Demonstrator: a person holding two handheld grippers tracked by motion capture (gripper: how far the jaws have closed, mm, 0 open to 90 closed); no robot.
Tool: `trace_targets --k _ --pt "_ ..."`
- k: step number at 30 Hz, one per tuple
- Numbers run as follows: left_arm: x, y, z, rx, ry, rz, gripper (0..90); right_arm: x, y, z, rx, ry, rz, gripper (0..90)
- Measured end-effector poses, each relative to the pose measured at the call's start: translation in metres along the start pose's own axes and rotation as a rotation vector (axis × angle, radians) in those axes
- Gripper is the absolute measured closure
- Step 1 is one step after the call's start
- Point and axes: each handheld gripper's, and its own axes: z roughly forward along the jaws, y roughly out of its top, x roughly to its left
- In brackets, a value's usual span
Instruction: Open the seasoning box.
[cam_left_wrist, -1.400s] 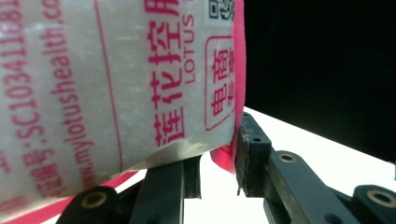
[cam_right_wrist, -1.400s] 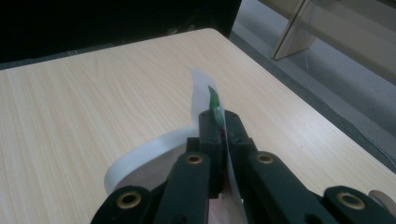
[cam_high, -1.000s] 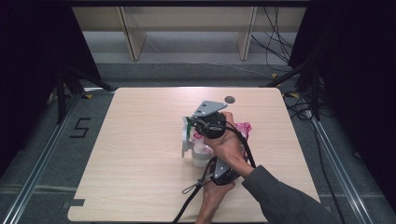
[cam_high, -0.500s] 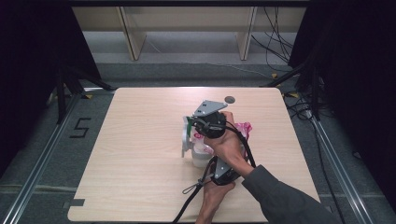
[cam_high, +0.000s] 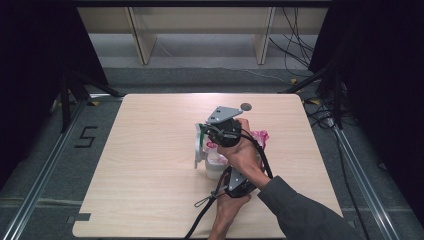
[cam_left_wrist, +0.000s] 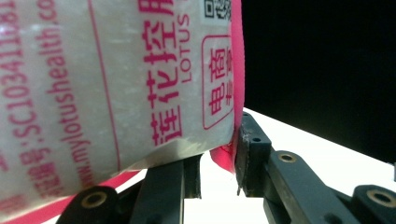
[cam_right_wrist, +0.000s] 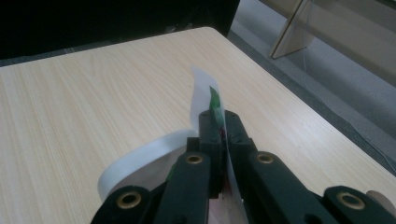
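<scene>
A translucent white bag with pink print (cam_high: 214, 166) (cam_left_wrist: 93, 84) stands in the middle of the table (cam_high: 150, 175). My left gripper (cam_high: 223, 171) (cam_left_wrist: 217, 158) comes at it from below and is shut on the bag's lower pink edge. My right gripper (cam_high: 204, 135) (cam_right_wrist: 218, 122) reaches over it from the far side, held by a sleeved arm. Its jaws are shut on a white strip (cam_high: 198, 149) (cam_right_wrist: 154, 149) with a green mark (cam_right_wrist: 214, 99), which curls away from the bag's top.
A small dark round disc (cam_high: 245, 106) lies near the table's far edge. Wooden shelf legs (cam_high: 140, 42) and loose cables (cam_high: 295, 30) are on the floor beyond. Black cables trail from both grippers toward the near edge (cam_high: 202, 215).
</scene>
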Motion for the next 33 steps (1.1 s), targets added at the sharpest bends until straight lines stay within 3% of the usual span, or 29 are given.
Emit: trace_targets --k 7,8,10,13,15,17,19,20,21,23,25,27,28,29,30,31,32,33 --pt "0.0005 -0.0001 -0.0004 -0.008 0.006 -0.011 73.7 0.0015 0.0006 0.0028 0.002 -0.004 -0.003 89.3" --pt "0.0039 0.0009 -0.0004 -0.011 0.023 0.045 73.6 0.0035 0.0001 0.0044 0.011 -0.009 0.0 89.3" --pt "0.0044 0.0015 -0.0015 -0.007 0.021 0.05 73.5 0.0053 0.0007 0.0055 0.022 -0.009 -0.005 89.4" --pt "0.0008 -0.0001 -0.0009 -0.009 0.014 0.0 73.5 0.0035 0.0009 0.0044 0.004 -0.009 0.008 89.4" --pt "0.004 0.0011 -0.0009 -0.009 0.026 0.045 73.5 0.0037 0.0008 0.0052 0.019 -0.006 -0.011 89.4" --pt "0.004 0.0016 -0.0017 -0.008 0.023 0.05 73.5 0.0053 0.0011 0.0055 0.021 -0.006 -0.009 89.3" --pt "0.0008 0.0003 -0.0016 -0.006 0.01 -0.001 73.6 0.003 0.0024 0.0044 0.007 -0.007 -0.002 89.4" --pt "0.0011 0.0004 -0.0014 -0.007 0.013 0.001 73.6 0.0025 0.0024 0.0041 0.006 -0.009 0.001 89.4" --pt "0.0037 0.0014 -0.001 -0.011 0.022 0.045 73.6 0.0021 0.0021 0.0049 0.004 -0.011 -0.004 89.4" --pt "0.0035 0.0015 -0.0014 -0.011 0.025 0.051 73.4 0.0045 0.0018 0.0055 0.022 -0.009 -0.011 89.3" --pt "0.0007 0.0007 -0.0018 -0.009 0.008 -0.004 73.5 0.0034 0.0032 0.0038 0.019 -0.002 0.008 89.3" --pt "0.0012 0.0005 -0.0017 -0.008 0.012 0.005 73.7 0.0023 0.0026 0.0043 0.006 -0.008 0.008 89.3" --pt "0.0031 0.001 -0.0016 -0.011 0.025 0.038 73.6 0.0025 0.0026 0.005 0.013 -0.006 -0.011 89.3" --pt "0.003 0.0014 -0.0019 -0.013 0.03 0.034 73.6 0.0044 0.0026 0.0054 0.022 -0.007 -0.007 89.3" --pt "0.0003 0.0009 -0.0018 -0.014 0.012 -0.011 73.6 0.0042 0.0031 0.005 0.02 -0.003 -0.007 89.3" --pt "0.0004 0.001 -0.0018 -0.016 0.01 -0.014 73.6 0.0024 0.0034 0.0041 0.014 0.0 -0.002 89.4" --pt "0.0011 0.0007 -0.0019 -0.012 0.013 -0.003 73.6 0.0024 0.0031 0.0046 0.005 -0.004 -0.002 89.3" --pt "0.0035 0.0009 -0.0019 -0.009 0.026 0.033 73.6 0.0023 0.0033 0.0046 0.016 0.002 -0.003 89.3"
